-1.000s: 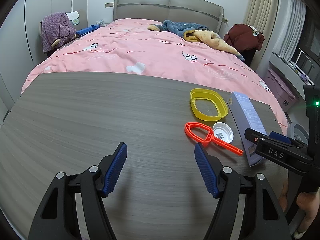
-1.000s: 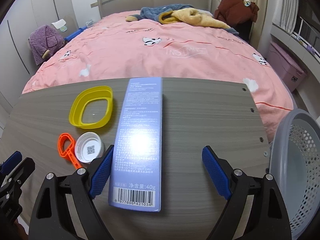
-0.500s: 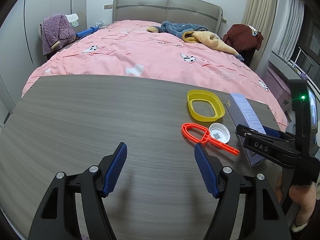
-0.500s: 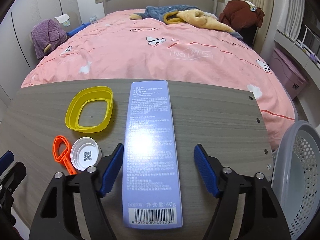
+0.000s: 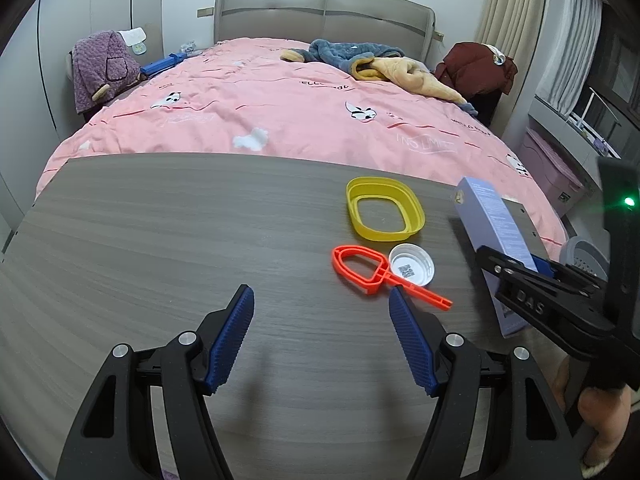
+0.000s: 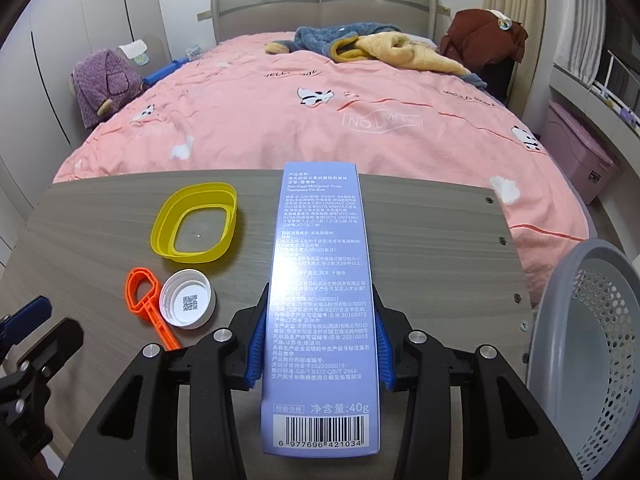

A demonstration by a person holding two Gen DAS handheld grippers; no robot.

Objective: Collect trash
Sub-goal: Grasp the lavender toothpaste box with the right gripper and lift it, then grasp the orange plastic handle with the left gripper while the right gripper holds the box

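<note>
My right gripper (image 6: pixel 320 344) is shut on a long light-blue toothpaste box (image 6: pixel 320 280), its blue pads pressing both long sides; the box's far end is tilted up off the grey wooden table (image 6: pixel 440 248). In the left wrist view the box (image 5: pixel 490 220) and right gripper (image 5: pixel 532 276) show at the right. Left of the box lie a yellow oval lid ring (image 6: pixel 196 228), a white bottle cap (image 6: pixel 188 298) and an orange plastic ring with a handle (image 6: pixel 146 300). My left gripper (image 5: pixel 320 340) is open and empty above bare table, just short of the orange ring (image 5: pixel 372 270).
A grey perforated trash basket (image 6: pixel 592 352) stands off the table's right edge. Beyond the table's far edge is a bed with a pink cover (image 5: pixel 280 108). A purple storage box (image 6: pixel 580 156) sits by the window at the right.
My right gripper has moved forward over the box and closed on its sides. The box's far end has lifted. My left gripper has stayed open and nearly still.
</note>
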